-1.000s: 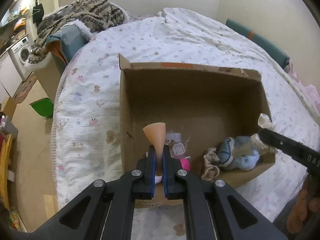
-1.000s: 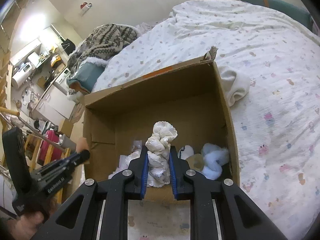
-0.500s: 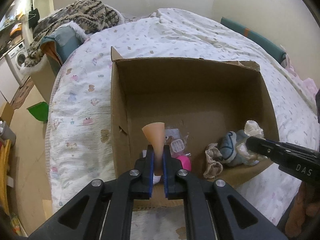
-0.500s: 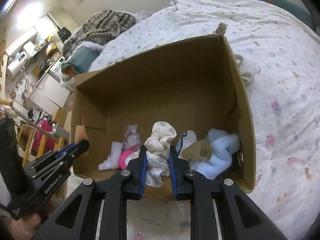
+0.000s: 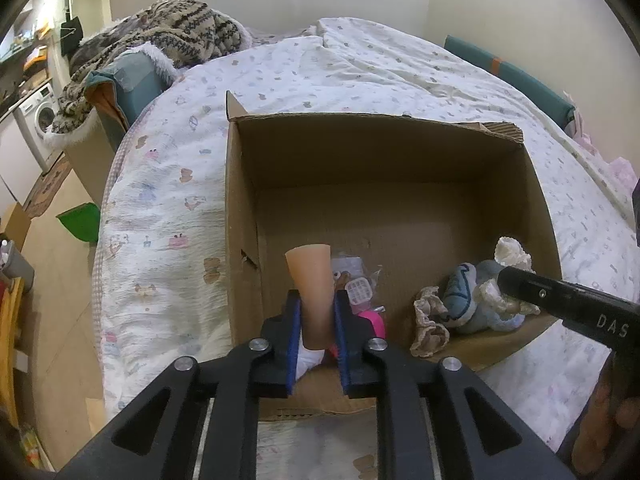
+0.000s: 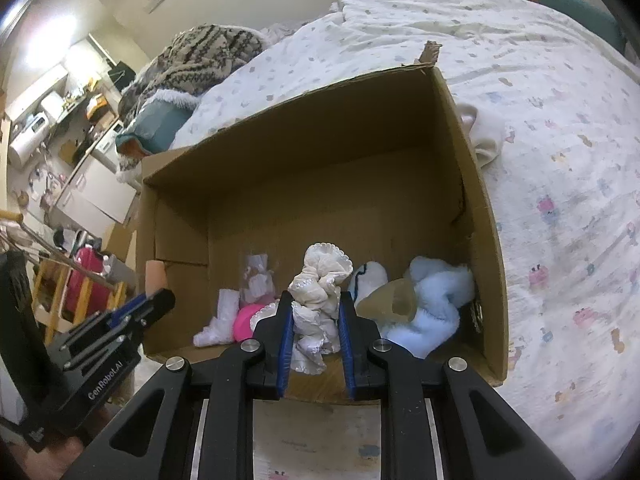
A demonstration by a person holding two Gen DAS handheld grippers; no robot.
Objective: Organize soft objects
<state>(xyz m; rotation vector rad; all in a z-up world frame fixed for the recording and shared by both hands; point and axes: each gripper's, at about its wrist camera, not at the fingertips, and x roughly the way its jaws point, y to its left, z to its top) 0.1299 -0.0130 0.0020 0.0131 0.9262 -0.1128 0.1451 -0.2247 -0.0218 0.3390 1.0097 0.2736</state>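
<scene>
An open cardboard box (image 5: 240, 216) (image 6: 484, 208) lies on the bed. My left gripper (image 5: 316, 316) is shut on a peach-coloured soft piece (image 5: 314, 284) over the box's near left corner; it also shows in the right wrist view (image 6: 155, 276). My right gripper (image 6: 314, 316) is shut on a white frilly cloth (image 6: 318, 296) over the box's near edge; the cloth shows in the left wrist view (image 5: 512, 250). Inside the box lie a light blue plush (image 6: 432, 304) (image 5: 476, 296), a pink item (image 6: 246, 320), a white sock (image 6: 222, 316) and a clear packet (image 5: 356, 280).
The bed has a white printed quilt (image 5: 160, 208). A cream cloth (image 6: 486, 136) lies on it beside the box's right wall. A patterned blanket pile (image 5: 160, 36) sits past the bed's far left. A green bin (image 5: 80, 222) stands on the floor at left.
Both grippers have moved closer to the box and lower, with their loads still held. The right gripper now reaches over the box's near edge.
</scene>
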